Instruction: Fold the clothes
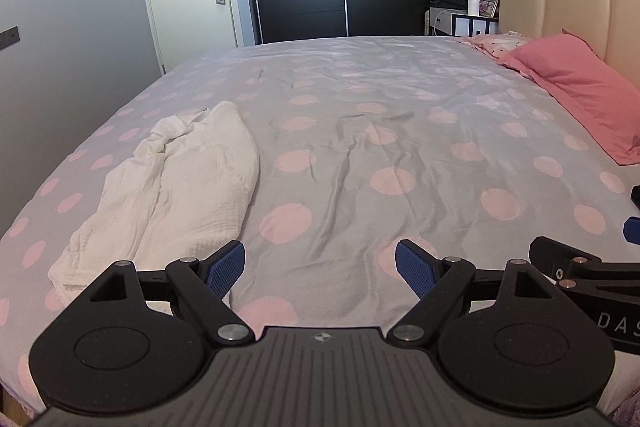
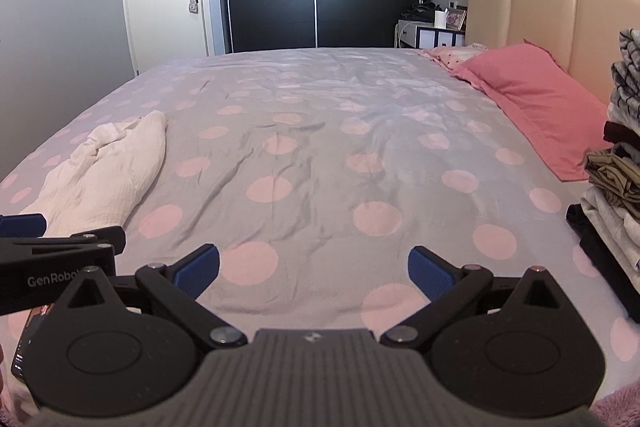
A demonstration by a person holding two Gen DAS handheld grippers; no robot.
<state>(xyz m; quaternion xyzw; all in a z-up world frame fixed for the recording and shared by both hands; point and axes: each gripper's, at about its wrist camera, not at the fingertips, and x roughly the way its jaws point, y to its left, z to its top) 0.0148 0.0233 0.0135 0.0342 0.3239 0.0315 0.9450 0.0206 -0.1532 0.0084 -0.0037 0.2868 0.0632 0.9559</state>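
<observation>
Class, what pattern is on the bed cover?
Pale grey bed cover with pink dots, clearest in the left wrist view.

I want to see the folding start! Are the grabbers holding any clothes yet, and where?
Nothing is held. The left gripper and right gripper are both open above the spotted bedsheet; the crumpled white cotton garment lies untouched.

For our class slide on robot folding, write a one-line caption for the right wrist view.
Open right gripper over a polka-dot bed, crumpled white garment at left, stacked folded clothes at right.
</observation>
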